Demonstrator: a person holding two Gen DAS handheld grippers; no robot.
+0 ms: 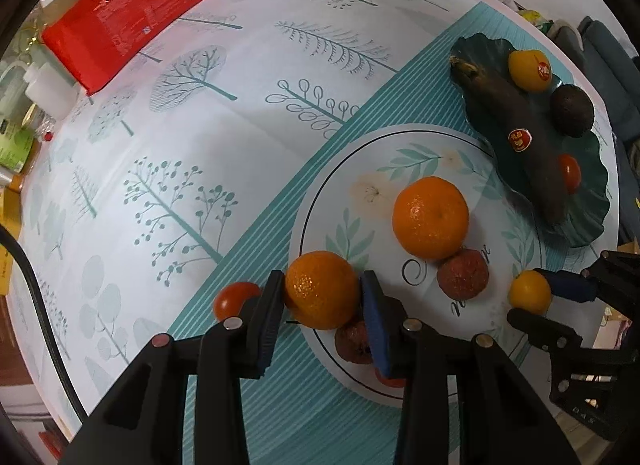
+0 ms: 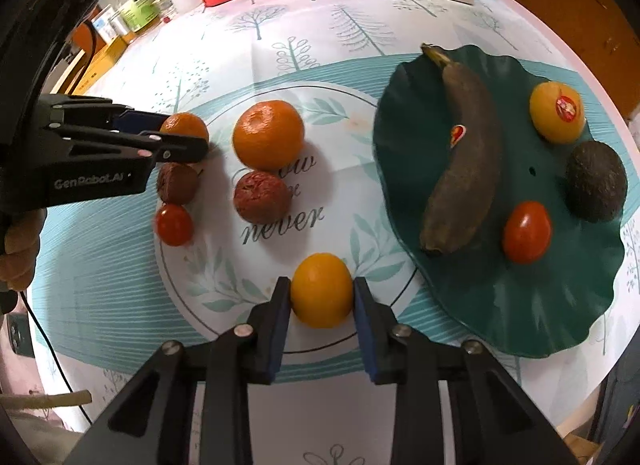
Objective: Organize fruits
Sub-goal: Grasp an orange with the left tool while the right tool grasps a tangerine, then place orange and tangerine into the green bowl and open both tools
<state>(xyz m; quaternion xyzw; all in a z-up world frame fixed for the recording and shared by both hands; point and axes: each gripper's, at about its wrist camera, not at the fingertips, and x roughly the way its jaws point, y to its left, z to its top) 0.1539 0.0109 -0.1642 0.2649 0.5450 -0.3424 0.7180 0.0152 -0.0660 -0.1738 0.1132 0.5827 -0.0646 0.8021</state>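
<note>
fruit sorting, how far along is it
Done: green plate already holds a banana, yellow fruit, avocado and tomato. In hand: left gripper grips a mandarin, right gripper a yellow-orange fruit. Left: mandarin, two wrinkled fruits, tomatoes.

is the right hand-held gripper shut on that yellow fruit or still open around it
Shut on it, as far as shows: the right hand-held gripper has both blue pads pressed against the yellow fruit, no gap visible either side.
</note>
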